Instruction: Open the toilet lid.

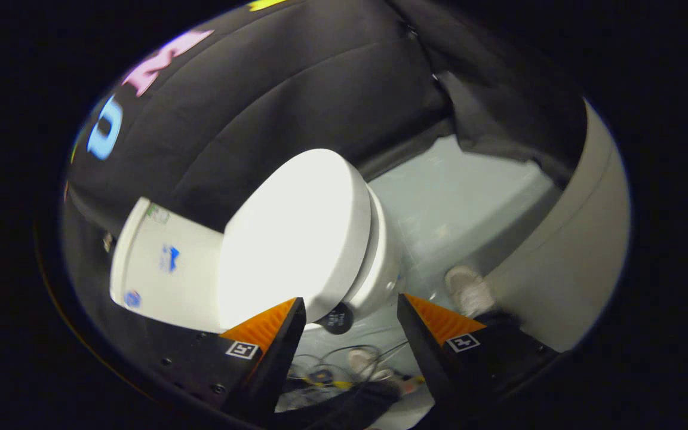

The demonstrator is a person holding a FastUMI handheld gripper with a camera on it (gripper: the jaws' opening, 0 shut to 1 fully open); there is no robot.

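The gripper (pixel 351 310) is released, its two fingers spread apart and pressing on nothing. Just ahead of them sits the white ceramic toilet (pixel 374 269), its glossy white oval lid (pixel 296 233) down on the bowl and brightly lit. The white cistern (pixel 165 269) adjoins it on the left. To the right, a light-coloured shoe (pixel 469 289) rests on the pale grey floor (pixel 457 203).

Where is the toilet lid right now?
In the gripper view, the toilet lid lies shut on the toilet bowl, just ahead of the open gripper, tank behind.
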